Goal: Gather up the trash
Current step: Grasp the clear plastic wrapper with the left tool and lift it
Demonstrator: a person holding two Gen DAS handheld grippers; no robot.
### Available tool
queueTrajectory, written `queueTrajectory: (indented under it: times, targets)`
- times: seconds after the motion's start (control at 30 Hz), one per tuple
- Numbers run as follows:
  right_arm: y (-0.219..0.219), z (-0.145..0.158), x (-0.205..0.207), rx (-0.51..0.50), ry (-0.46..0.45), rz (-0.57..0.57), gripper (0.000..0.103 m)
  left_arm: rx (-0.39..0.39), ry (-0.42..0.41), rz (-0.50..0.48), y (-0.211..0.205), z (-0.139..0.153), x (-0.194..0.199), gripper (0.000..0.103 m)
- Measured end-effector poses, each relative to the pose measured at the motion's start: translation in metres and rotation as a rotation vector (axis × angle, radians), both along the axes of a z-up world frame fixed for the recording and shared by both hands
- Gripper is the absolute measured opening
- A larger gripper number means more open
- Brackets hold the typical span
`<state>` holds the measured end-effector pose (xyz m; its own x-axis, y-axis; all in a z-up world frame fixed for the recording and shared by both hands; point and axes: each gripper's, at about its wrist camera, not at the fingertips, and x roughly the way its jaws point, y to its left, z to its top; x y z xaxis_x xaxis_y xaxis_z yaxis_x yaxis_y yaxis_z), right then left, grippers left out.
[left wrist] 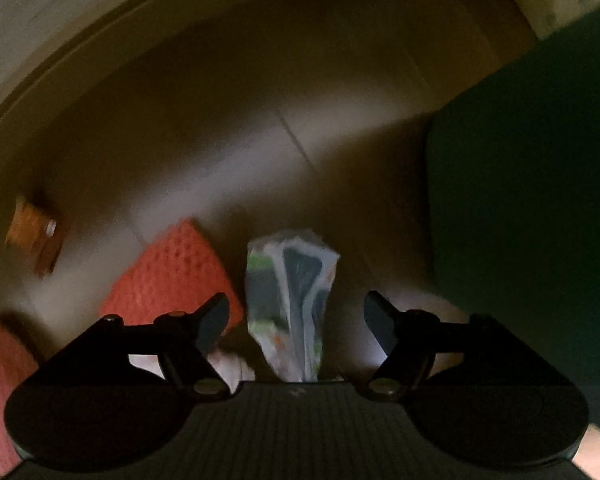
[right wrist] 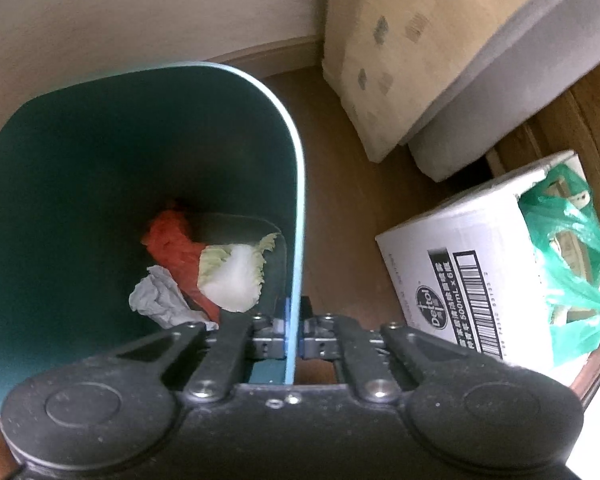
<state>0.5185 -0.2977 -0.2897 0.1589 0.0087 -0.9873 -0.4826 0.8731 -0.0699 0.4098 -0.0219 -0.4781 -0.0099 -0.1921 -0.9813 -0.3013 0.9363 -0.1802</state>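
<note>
left gripper [left wrist: 296, 316] jaws wide, snack wrapper [left wrist: 290, 300] loose between; right gripper [right wrist: 294, 340] clamped on green trash bin [right wrist: 296, 184] rim

A crumpled clear printed wrapper [left wrist: 290, 300] hangs upright; the green bin [right wrist: 140, 152] holds paper, cabbage, red scraps.

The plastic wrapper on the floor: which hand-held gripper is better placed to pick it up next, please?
Left. The left hand-held gripper points down with jaws open either side of the plastic wrapper. The right hand-held gripper is shut on the green bin's rim, so it is occupied.
</note>
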Motion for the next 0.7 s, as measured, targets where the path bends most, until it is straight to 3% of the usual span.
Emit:
queueTrajectory:
  times: [0.1,0.17,0.37,0.43,0.6,0.7]
  targets:
    - [-0.003,-0.001,0.003,0.016,0.001,-0.012,0.002,0.023,-0.004,-0.067,-0.009,-0.015,0.007,0.069]
    - [-0.003,0.002,0.002,0.024,-0.001,-0.018,0.002,0.038,0.011,-0.099,-0.013,-0.025,0.010,0.050]
    - [-0.005,0.004,0.003,0.035,0.000,-0.026,0.002,0.067,0.041,-0.153,-0.021,-0.040,0.012,0.026]
    - [-0.005,0.004,0.002,0.034,0.001,-0.029,0.002,0.063,0.033,-0.156,-0.024,-0.040,0.012,0.013]
    - [-0.003,0.006,0.002,0.026,-0.003,-0.029,0.002,0.052,0.010,-0.119,-0.017,-0.028,0.015,0.006]
    - [-0.001,0.006,0.001,0.018,-0.010,-0.036,0.003,0.029,-0.029,-0.082,-0.007,-0.005,0.013,0.005]
